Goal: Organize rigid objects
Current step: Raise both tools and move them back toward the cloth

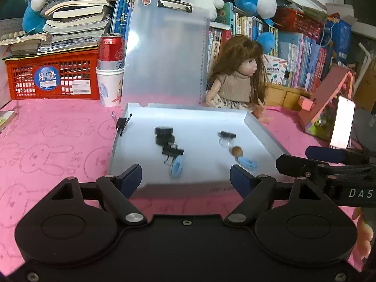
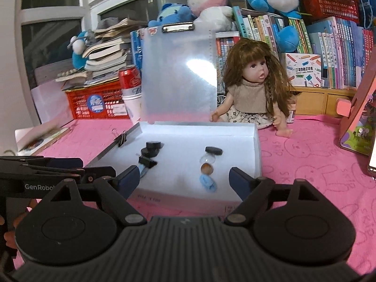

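Observation:
An open translucent white box (image 1: 263,129) (image 2: 256,150) lies on the pink cloth, its lid (image 1: 164,54) (image 2: 178,75) standing upright at the back. Inside lie stacked black discs (image 1: 164,134) (image 2: 152,148), a black binder clip (image 1: 172,151) (image 2: 147,161), a blue ring (image 1: 176,169), a black cap (image 1: 227,134) (image 2: 213,150), a clear dome (image 1: 225,142) (image 2: 207,159), a brown bead (image 1: 236,151) (image 2: 206,168) and a blue piece (image 1: 248,163) (image 2: 208,182). My left gripper (image 1: 186,177) is open and empty at the box's near edge. My right gripper (image 2: 183,178) is open and empty there too.
A doll (image 1: 239,80) (image 2: 253,87) sits behind the box at right. A red can in a paper cup (image 1: 110,70) (image 2: 131,89) and a red crate (image 1: 54,77) stand at left. Books and plush toys line the back. A phone (image 1: 342,122) leans at far right.

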